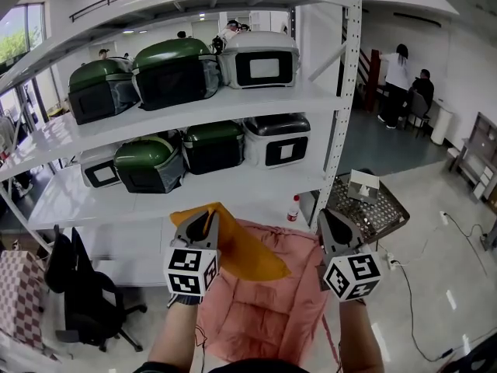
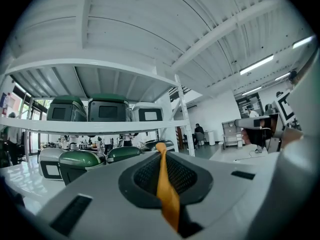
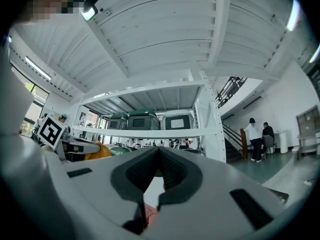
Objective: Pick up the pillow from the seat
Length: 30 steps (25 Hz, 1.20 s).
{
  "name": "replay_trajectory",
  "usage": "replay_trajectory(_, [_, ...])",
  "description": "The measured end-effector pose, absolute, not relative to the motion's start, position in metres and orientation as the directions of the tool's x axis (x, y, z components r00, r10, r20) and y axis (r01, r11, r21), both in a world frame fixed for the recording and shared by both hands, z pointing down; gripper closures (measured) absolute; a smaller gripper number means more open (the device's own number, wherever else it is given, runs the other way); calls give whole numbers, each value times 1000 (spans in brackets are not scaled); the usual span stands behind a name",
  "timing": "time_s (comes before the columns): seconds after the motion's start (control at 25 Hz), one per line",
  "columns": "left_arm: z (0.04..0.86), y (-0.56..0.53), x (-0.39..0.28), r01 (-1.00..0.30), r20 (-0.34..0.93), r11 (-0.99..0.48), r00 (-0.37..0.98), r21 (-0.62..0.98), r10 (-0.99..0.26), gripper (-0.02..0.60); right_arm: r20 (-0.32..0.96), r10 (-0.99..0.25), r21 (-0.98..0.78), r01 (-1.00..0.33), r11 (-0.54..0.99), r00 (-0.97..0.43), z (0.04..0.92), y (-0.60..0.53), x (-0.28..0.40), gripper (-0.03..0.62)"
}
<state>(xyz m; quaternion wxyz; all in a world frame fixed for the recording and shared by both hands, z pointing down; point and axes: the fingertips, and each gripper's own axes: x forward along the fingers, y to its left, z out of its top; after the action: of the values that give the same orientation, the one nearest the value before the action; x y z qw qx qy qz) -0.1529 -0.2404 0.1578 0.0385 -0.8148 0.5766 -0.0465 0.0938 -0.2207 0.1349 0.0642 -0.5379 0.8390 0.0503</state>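
Note:
An orange pillow [image 1: 247,249] hangs in the air, pinched by one corner in my left gripper [image 1: 203,222], which is shut on it. In the left gripper view an orange fold [image 2: 167,194] runs up between the closed pads to the gripper's tip [image 2: 161,149]. My right gripper [image 1: 332,222] is held up at the same height, a little to the pillow's right, with its jaws shut [image 3: 159,151]. A bit of pink shows low in the gap behind its pads; whether it is pinched I cannot tell. Under and between my arms lies a pink cloth surface [image 1: 264,309].
A white shelf rack [image 1: 342,115] right ahead carries green and white cases [image 1: 175,72]. A black office chair [image 1: 85,294] stands at left, a wire basket [image 1: 373,208] with a white box at right. There is a small red-capped bottle [image 1: 293,208]. People [image 1: 400,76] are at the far right.

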Motion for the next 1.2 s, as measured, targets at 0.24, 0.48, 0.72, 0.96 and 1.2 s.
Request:
replay_trajectory(0.24, [158,-241,-152,-938,27,-334,332,-96,-943,561,-146,-895,21,-906,422,-421,139,-222,90,591])
replay_trajectory(0.48, [159,-239,-146,-936,30,-340,339,-94,-940,563,-140,-898,29,-908,418,-418,140,-220,92,591])
replay_trajectory(0.72, [158,-237,-146,-936,26,-339,338,-97,-941,561,-138,-898,37,-908,416,-417,141,-218,92,591])
replay_trajectory(0.96, [159,-232,-149,-938,25,-333,332,-98,-943,561,-133,-898,42,-907,419,-420,142,-214,91,591])
replay_trajectory(1.2, [158,-230,-151,-938,21,-331,330,-101,-944,561,-133,-896,44,-906,421,-423,143,-212,88,591])
